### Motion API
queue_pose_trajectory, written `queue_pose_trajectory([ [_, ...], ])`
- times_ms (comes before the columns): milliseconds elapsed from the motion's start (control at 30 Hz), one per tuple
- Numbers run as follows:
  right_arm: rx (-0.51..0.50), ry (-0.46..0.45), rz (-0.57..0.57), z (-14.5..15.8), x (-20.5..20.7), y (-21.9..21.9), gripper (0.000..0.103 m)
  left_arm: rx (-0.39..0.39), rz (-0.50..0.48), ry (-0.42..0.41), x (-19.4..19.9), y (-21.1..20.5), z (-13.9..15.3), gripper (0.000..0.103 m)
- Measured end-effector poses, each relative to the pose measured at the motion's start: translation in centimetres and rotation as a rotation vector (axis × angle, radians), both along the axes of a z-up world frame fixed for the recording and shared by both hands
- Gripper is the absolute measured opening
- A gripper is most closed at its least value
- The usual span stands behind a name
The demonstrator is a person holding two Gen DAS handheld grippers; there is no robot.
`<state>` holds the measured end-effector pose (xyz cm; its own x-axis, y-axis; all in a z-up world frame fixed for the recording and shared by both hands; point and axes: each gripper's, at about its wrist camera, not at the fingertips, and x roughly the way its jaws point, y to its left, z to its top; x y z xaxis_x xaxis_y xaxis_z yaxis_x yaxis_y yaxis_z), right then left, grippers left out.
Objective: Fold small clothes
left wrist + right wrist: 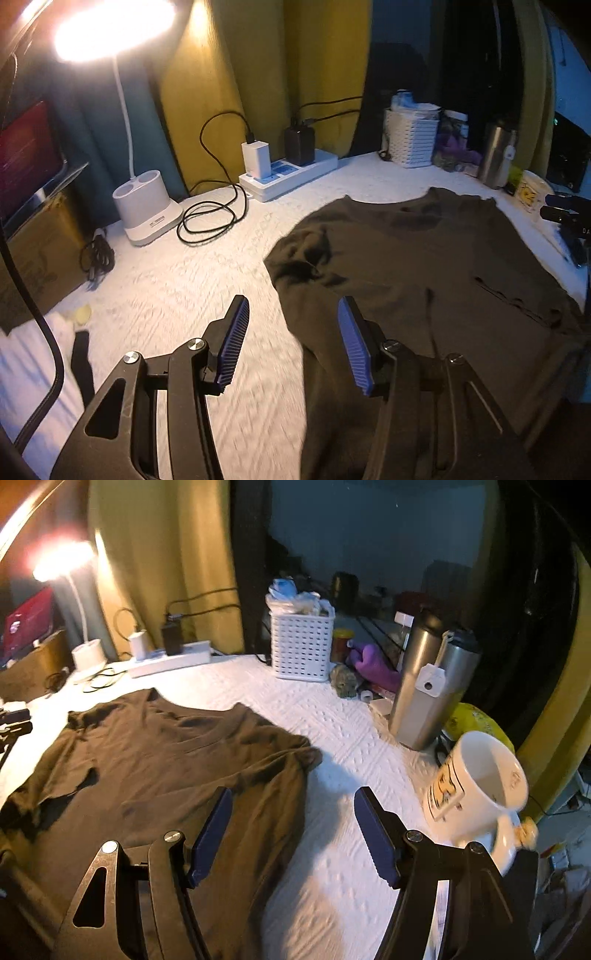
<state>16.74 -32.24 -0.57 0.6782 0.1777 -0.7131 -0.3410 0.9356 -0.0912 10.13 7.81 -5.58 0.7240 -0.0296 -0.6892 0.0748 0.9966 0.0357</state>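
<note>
A white quilted bed surface (207, 266) fills a dim, curtained corner lit by a white desk lamp (147, 206), which stands far ahead and left of the left tongs (291, 343). Right of the lamp sit a coiled black cable (210, 221) and a white power strip (291, 171) with chargers plugged in. The left tongs hang parted and empty, their right finger over the near left edge of a dark olive T-shirt (424, 266). The shirt lies spread flat between the two tools, neckline away from them, its left sleeve bunched and its lower right side creased. Seen from the right tongs (291, 830), also parted and holding nothing, the shirt's right sleeve lies ahead, rumpled at its tip. Their left finger hovers above the shirt's right edge, the right finger above bare cover. Beyond stand a white perforated basket (301, 650), a steel flask (421, 686) and, just right of the tongs, a tilted white mug (476, 786). By the look of it, no fold has been made; the whole job remains.
</note>
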Motion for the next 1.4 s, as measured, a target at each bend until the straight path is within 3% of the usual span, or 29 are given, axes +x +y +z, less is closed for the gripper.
queue_pose_trajectory([
  [467,0.059,0.015,-0.01,-0.4,-8.2,-0.1,0.07,-0.084,0.049,0.045,-8.3,0.0,-0.9,0.053],
  [800,0.115,0.058,-0.02,-1.9,-11.5,0.0,0.07,-0.1,0.033,0.142,-12.1,-0.7,-3.1,0.055],
  [967,0.111,0.098,-0.018,-3.1,-12.4,0.0,0.07,-0.197,-0.033,0.19,-13.7,-1.0,-4.4,0.055],
  [1133,0.128,0.16,0.006,-4.8,-13.0,0.1,0.07,-0.237,-0.007,0.21,-13.7,-1.0,-5.4,0.055],
  [1200,0.132,0.178,0.022,-5.5,-13.0,0.5,0.063,-0.234,-0.014,0.201,-13.7,-1.2,-5.3,0.054],
  [1233,0.144,0.187,0.036,-5.9,-12.9,0.7,0.061,-0.227,-0.025,0.186,-13.8,-1.3,-5.2,0.039],
  [1267,0.155,0.197,0.045,-6.4,-12.7,0.8,0.052,-0.217,-0.045,0.171,-13.9,-1.6,-5.1,0.014],
  [1300,0.161,0.218,0.049,-7.1,-12.4,0.9,0.032,-0.203,-0.057,0.161,-13.9,-1.8,-5.0,0.013],
  [1367,0.155,0.206,0.054,-7.5,-12.3,1.2,0.024,-0.207,-0.07,0.134,-14.1,-2.0,-4.5,0.011],
  [1400,0.16,0.214,0.062,-7.3,-12.3,1.3,0.012,-0.209,-0.07,0.117,-14.2,-1.9,-4.2,0.01],
])
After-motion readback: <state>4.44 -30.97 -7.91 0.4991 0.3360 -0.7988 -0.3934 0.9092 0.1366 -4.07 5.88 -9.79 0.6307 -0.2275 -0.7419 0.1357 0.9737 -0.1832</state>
